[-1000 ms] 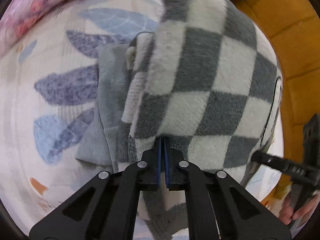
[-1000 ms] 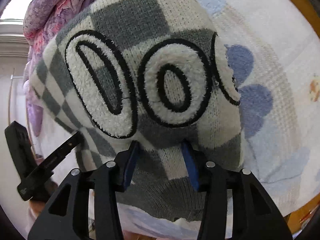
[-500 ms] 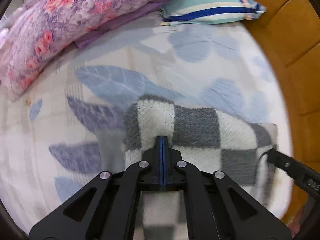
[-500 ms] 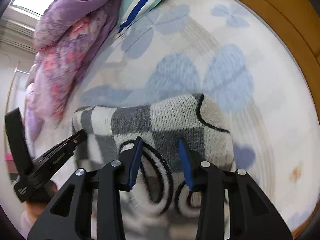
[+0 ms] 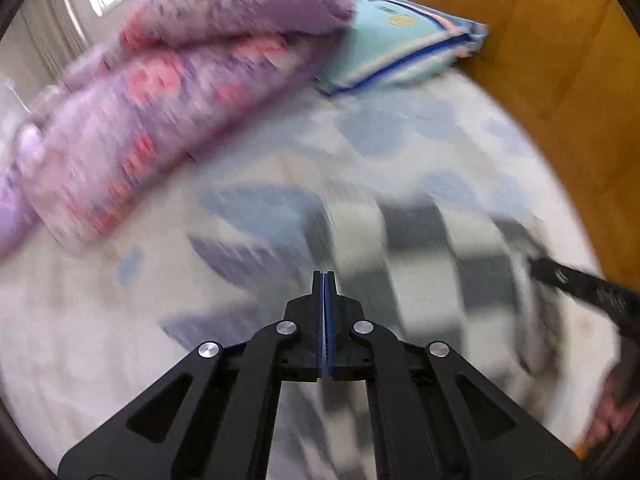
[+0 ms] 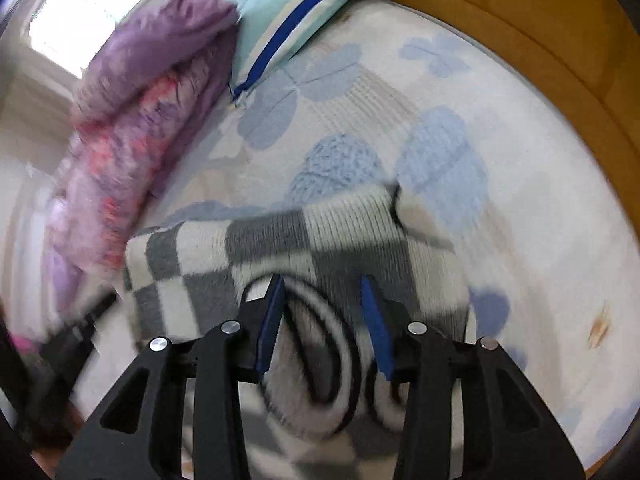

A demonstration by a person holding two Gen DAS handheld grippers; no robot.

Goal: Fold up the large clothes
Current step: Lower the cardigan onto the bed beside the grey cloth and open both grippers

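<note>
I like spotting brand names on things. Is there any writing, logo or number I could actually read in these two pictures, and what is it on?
Nothing is readable.
Pillow: a small round gold emblem, too blurred to read.
Right gripper: pale lettering on its black finger, smeared by motion.
Checkered sweater: big fuzzy white shapes with black outlines, cut off and blurred; no letters can be made out.

Sweater (image 6: 304, 236): grey-and-white checkerboard, with white fleecy shapes outlined in black. Bedsheet (image 6: 520, 168): white, printed with pale blue and purple leaves. Quilt (image 5: 168, 92): lilac with pink flowers. Pillow (image 6: 296, 4): mint green with blue and cream stripes. Bed frame (image 5: 568, 92): orange-brown wood.
</note>
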